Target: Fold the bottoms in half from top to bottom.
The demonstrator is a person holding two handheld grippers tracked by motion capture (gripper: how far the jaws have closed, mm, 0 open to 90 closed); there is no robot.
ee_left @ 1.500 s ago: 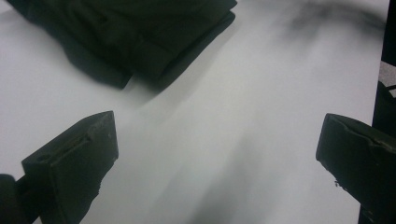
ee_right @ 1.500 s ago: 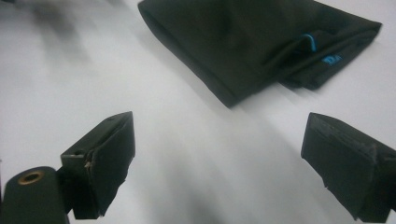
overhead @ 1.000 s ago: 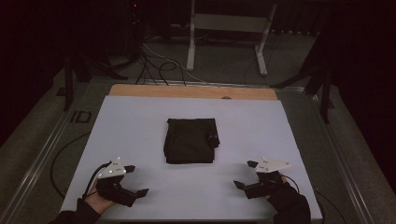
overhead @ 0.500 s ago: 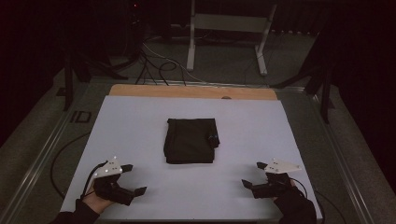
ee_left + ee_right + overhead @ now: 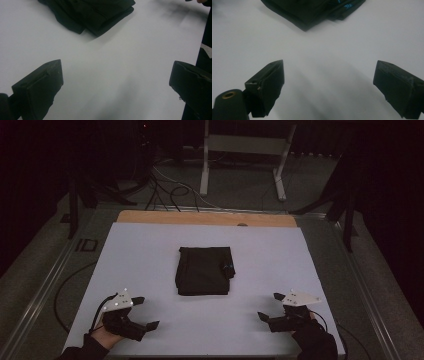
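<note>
Folded black garment [image 5: 204, 270] is lying mid-table, untouched. Jaws of both grippers are standing wide apart, holding nothing. Left gripper [image 5: 143, 314] and right gripper [image 5: 268, 310] are sitting nearer the table's near edge than a second ago, both drawing back from the cloth, well apart from it. White table surface [image 5: 150, 250] is bare between them. Judgement: folding looks finished, hands retreating.

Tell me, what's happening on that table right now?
Left gripper open, right gripper open, both empty. Folded black cloth mid-table, untouched. Nothing between.
</note>
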